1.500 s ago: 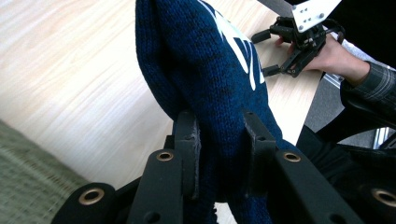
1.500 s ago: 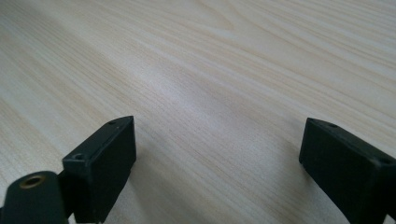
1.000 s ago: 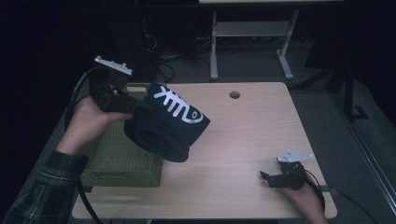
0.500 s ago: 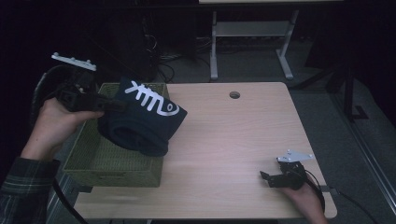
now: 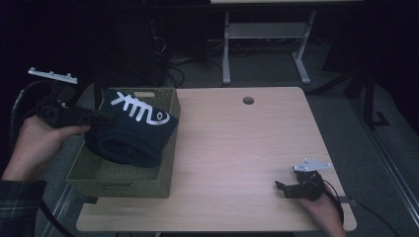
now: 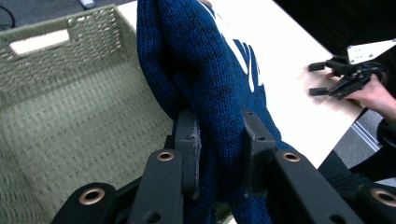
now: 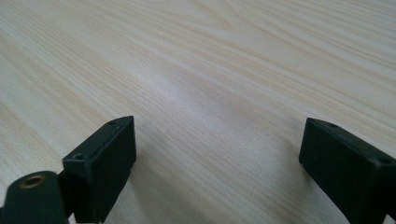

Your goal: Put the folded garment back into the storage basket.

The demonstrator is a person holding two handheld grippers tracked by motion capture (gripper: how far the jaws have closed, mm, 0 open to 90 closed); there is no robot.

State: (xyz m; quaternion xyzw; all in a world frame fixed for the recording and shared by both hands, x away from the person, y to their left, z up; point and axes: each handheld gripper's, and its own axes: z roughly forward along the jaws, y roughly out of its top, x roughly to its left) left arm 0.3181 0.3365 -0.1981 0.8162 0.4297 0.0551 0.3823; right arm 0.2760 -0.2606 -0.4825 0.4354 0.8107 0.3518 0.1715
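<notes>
A: While I hold the left hand-held gripper (image 6: 219,149) over the woven basket (image 5: 168,163), its jaws stand narrowly apart and clamp a thick fold of one dark blue knitted sweater (image 5: 133,131) with a white fish-bone design. The sweater hangs partly inside the basket and partly draped over the basket's right rim.

B: What might go wrong?

A: As I judge it, if I let go now the part over the rim could pull the sweater out onto the surface (image 5: 237,148) right of the basket. The knit could also snag on the wicker, or drag the light basket toward the surface's left edge, where it already sits close.

B: And the other side?

A: The right hand-held gripper (image 7: 215,154) rests on the surface well to the right of the basket, jaws wide apart, nothing between them.

B: The count?

A: One sweater, one basket, two hand-held grippers, and one round cable hole (image 5: 248,100) in the surface beyond the basket's far right corner.
</notes>
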